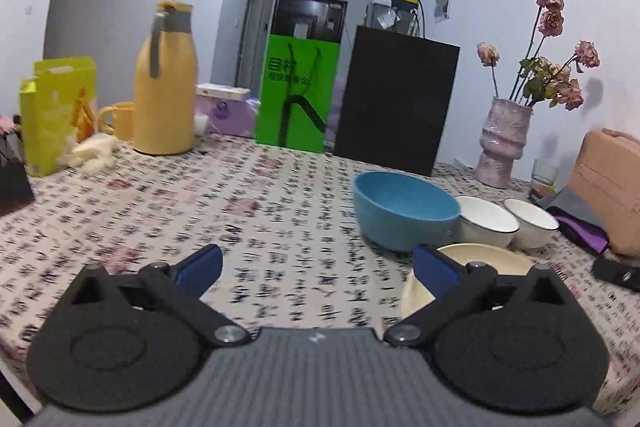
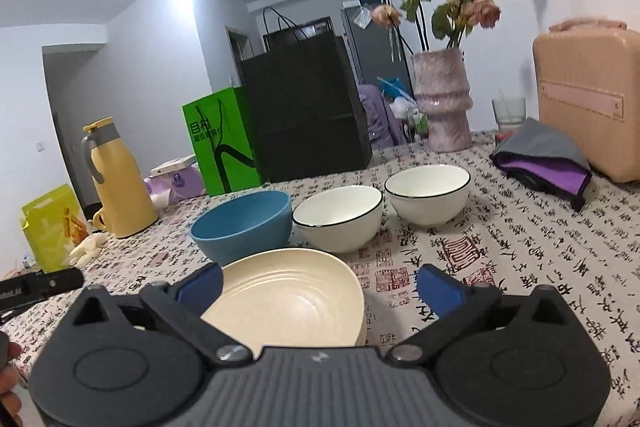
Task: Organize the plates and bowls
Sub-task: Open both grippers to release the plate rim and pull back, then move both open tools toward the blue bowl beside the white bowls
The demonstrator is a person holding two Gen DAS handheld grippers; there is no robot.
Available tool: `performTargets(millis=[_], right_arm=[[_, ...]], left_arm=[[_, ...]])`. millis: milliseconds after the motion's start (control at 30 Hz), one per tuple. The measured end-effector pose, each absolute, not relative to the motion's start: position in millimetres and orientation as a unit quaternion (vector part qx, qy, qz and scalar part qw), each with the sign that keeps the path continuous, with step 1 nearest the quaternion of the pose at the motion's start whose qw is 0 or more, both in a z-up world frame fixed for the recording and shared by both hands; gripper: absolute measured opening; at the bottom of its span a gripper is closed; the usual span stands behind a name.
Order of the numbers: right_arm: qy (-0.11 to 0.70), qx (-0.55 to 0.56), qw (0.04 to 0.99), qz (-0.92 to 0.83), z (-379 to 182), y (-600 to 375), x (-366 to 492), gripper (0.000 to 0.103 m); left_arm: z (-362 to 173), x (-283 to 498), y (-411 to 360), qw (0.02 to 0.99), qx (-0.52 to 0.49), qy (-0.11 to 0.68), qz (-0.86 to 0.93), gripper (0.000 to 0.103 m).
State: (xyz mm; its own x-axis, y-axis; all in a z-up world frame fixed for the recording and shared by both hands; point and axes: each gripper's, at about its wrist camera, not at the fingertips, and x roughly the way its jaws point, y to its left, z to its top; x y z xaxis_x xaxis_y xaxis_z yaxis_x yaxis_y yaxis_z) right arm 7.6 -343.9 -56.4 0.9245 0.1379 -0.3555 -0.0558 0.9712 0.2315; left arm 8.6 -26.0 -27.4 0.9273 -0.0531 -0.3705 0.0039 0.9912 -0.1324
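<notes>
- The left claw is being held with its blue-padded fingers spread wide apart, nothing between them but the patterned cloth of the counter.
- The right claw is likewise being held wide apart; the cream bowl is lying between its fingers, and no pad is seen pressing on it, though the left pad is just beside the rim.
- In the left wrist view, that cream bowl is being partly covered by the left claw's right-hand finger.
- Just beyond the cream bowl, a blue bowl is being shown upright on the counter, close behind the cream rim.
- Two white bowls with dark rims are being seen in a row to the right of the blue one, close together.
- Farther back, a yellow jug, a green bag, a black bag and a vase of dried roses are being seen.
</notes>
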Motion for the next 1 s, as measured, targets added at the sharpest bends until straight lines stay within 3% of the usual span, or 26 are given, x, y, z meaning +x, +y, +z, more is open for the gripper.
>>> performTargets(millis=[433, 1000], right_arm=[[0.17, 0.089, 0.981, 0.043, -47, -323, 2, 0.103], [0.179, 0.078, 0.979, 0.066, -43, -295, 34, 0.103]], left_arm=[[-28, -27, 16, 0.987, -0.038, 0.156, 0.01, 0.103], [-28, -12, 41, 0.987, -0.044, 0.152, 0.017, 0.103]])
